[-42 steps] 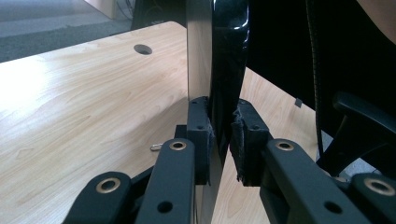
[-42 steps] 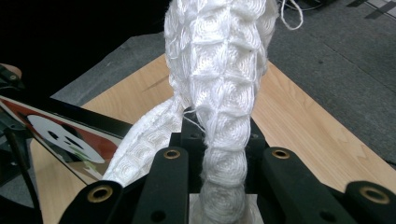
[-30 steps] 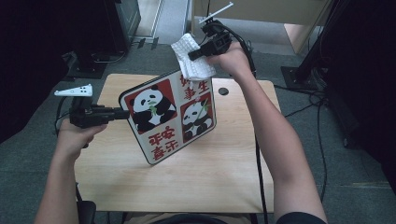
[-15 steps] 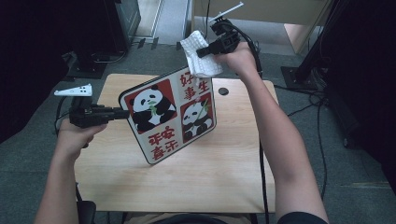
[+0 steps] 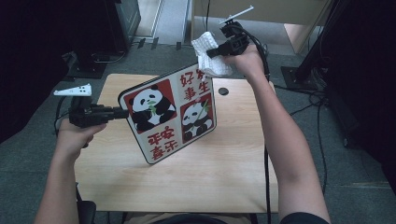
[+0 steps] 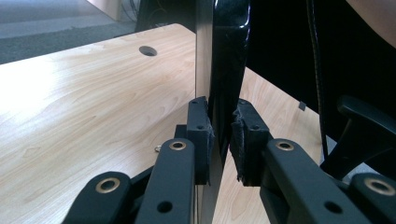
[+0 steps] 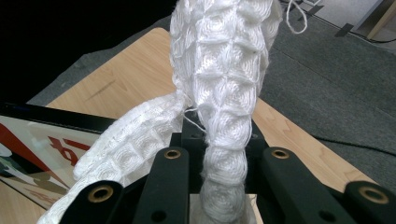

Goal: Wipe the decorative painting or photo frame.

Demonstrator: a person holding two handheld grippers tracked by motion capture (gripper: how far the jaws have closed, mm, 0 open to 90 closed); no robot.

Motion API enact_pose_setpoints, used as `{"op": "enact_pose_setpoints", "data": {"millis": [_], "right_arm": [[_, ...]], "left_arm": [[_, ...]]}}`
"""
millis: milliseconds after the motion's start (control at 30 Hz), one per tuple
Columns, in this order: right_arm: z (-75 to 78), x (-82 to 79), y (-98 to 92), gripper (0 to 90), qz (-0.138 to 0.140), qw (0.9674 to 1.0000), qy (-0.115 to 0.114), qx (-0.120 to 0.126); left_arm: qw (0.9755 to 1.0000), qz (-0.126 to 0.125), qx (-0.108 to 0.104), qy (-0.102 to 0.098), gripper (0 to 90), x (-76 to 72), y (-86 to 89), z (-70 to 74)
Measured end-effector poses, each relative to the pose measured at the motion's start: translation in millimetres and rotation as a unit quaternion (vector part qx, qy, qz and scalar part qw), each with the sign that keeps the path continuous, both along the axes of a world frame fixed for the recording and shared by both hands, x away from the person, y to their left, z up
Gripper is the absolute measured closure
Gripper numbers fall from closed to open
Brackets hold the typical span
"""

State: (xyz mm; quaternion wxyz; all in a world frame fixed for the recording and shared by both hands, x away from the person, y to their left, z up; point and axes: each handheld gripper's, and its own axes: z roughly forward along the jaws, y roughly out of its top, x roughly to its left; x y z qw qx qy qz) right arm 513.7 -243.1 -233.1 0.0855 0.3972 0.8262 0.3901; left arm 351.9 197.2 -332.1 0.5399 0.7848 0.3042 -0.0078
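- Above the surface [image 5: 224,172], in the high view, the left gripper [image 5: 122,113] clamps the left edge of the panda board [image 5: 170,114], which stands tilted with its bottom corner on the wood. Held this way, the printed face is turned up and out, within reach of the other hand.
- Beyond the board's top right corner, the right gripper [image 5: 209,53] holds a white cloth [image 5: 208,58] that hangs touching or just over that corner. This looks like a wipe about to begin at the top edge, though contact cannot be told for sure.
- Between the left gripper's fingers [image 6: 201,135], in the left gripper view, the board [image 6: 229,51] appears edge-on as a thin dark slab. Both pads press on it from either side, a firm pinch low on the edge, likely so the board will not swing when rubbed.
- Rising from the right gripper's fingers [image 7: 189,135], in the right gripper view, the cloth [image 7: 224,70] is bunched into a narrow neck where they squeeze it. A loose fold drapes left toward the board [image 7: 42,135] below, leaving plenty of free fabric to drag across the picture.
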Motion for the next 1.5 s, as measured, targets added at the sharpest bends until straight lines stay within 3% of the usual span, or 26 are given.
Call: {"op": "enact_pose_setpoints", "data": {"millis": [133,300,467,933,1133,1500], "right_arm": [[-3.0,-0.4,-3.1,78.6,-0.003,1.0,0.0,0.003],[-10.0,-1.8,-6.8,78.7,-0.007,0.9999,-0.002,-0.012],[-18.0,-6.7,-11.5,78.9,-0.013,0.9998,-0.012,0.0],[-38.2,-10.9,-17.9,79.2,-0.022,0.9997,0.0,0.008],[-47.6,-14.9,-17.2,79.6,-0.024,0.9997,0.002,-0.002],[-72.7,-21.1,-24.5,79.6,-0.029,0.9993,0.008,0.021]], "left_arm": [[1.0,0.002,0.002,-0.001,79.0,-0.4,-0.1,0.3],[1.0,0.004,0.002,0.0,78.9,-0.3,0.2,0.2],[1.0,0.008,0.004,-0.002,78.9,-0.7,-0.1,0.4],[0.9999,0.011,0.0,0.003,78.7,-0.4,-0.2,-0.3],[0.9999,0.012,-0.002,0.004,78.7,0.0,-0.1,-0.9],[0.9999,0.011,-0.003,0.006,78.6,0.3,-0.2,-1.5]]}}
